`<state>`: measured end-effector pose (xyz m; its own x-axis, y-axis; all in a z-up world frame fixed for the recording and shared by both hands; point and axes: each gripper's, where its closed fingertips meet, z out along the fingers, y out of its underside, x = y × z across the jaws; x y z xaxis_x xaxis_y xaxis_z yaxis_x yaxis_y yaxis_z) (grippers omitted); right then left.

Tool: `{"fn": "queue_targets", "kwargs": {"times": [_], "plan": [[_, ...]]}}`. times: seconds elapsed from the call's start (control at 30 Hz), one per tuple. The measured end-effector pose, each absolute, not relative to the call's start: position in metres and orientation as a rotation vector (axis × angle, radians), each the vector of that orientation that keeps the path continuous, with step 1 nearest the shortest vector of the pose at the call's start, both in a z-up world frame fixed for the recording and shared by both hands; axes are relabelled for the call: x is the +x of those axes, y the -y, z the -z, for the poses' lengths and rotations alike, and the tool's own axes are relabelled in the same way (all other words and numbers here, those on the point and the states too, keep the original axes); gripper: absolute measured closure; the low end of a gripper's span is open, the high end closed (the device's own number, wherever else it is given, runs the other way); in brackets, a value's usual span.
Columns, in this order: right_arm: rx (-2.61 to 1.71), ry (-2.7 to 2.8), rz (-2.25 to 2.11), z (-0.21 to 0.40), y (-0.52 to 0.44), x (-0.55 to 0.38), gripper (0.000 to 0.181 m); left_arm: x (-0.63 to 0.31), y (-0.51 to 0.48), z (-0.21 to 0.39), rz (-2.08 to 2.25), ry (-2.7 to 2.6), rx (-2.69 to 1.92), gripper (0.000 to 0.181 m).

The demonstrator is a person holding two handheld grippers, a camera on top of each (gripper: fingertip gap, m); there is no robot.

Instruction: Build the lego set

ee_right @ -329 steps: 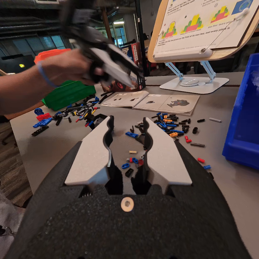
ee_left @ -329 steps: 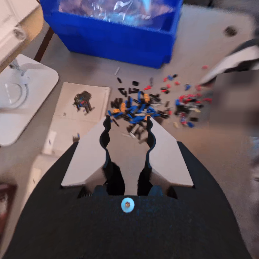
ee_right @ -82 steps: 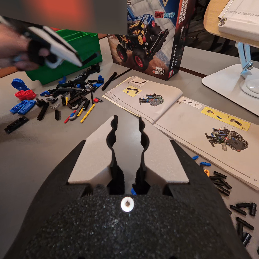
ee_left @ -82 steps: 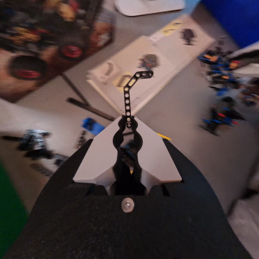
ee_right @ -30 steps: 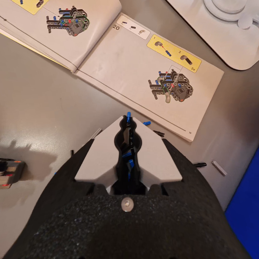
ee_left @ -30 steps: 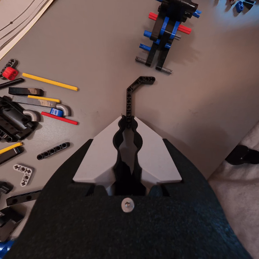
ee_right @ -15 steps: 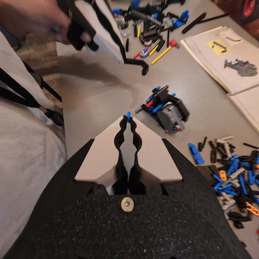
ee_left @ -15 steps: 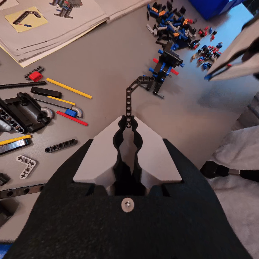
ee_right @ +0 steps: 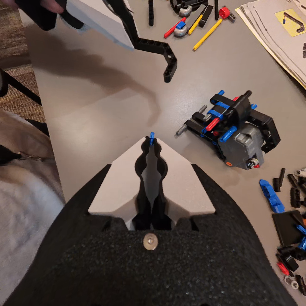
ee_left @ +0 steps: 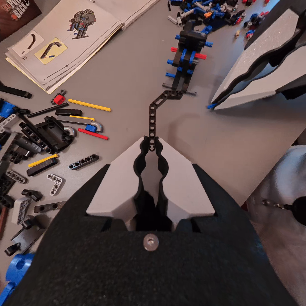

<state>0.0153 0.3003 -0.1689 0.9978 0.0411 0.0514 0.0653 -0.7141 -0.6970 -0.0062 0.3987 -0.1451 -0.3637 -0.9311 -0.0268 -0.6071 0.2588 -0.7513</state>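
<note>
Since a moment ago you've brought your right gripper point(ee_right: 152, 139), clenched on the blue pin point(ee_right: 151, 136), nearer the bent black beam point(ee_left: 157, 112) your left gripper point(ee_left: 152, 144) grasps above the table point(ee_left: 135, 66); line pin with hole squarely

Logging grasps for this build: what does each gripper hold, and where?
Left gripper: bent black beam, by its straight end. Right gripper: small blue pin, by its rear end.
</note>
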Motion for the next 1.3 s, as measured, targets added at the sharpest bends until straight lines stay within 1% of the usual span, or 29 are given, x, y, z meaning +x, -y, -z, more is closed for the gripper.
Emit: {"fn": "queue_targets", "kwargs": {"times": [0.3,0.4,0.43,0.6,0.7,0.87,0.93,0.97,1.17,1.3], "plan": [[-2.366,0.048,0.076,0.173,-0.306,0.02,0.175,-0.011,-0.397,0.147,0.755,-2.088,-1.24,0.175],[-2.316,0.045,0.029,0.161,-0.31,0.014,0.169,-0.012,-0.393,0.146,0.706,-2.116,-1.153,0.175],[-2.295,0.048,0.016,0.153,-0.312,0.013,0.171,-0.012,-0.391,0.145,0.686,-2.127,-1.117,0.175],[-2.154,0.03,0.036,0.112,-0.33,0.019,0.159,-0.009,-0.388,0.136,0.615,-2.133,-0.977,0.175],[-2.149,0.026,0.113,0.111,-0.343,0.027,0.152,-0.007,-0.385,0.132,0.546,-2.136,-0.889,0.175],[-2.186,0.066,0.196,0.122,-0.352,0.03,0.163,-0.006,-0.378,0.127,0.562,-2.141,-0.861,0.175],[-2.186,0.075,0.205,0.124,-0.352,0.029,0.179,-0.005,-0.375,0.121,0.589,-2.118,-0.857,0.175],[-2.175,0.073,0.198,0.123,-0.352,0.028,0.181,-0.005,-0.374,0.117,0.613,-2.107,-0.859,0.175],[-2.1,-0.004,-0.031,0.116,-0.349,0.022,0.181,-0.01,-0.363,0.099,0.834,-2.059,-0.836,0.175],[-2.07,-0.018,-0.067,0.111,-0.345,0.024,0.181,-0.011,-0.363,0.094,0.939,-2.033,-0.83,0.175]]}}
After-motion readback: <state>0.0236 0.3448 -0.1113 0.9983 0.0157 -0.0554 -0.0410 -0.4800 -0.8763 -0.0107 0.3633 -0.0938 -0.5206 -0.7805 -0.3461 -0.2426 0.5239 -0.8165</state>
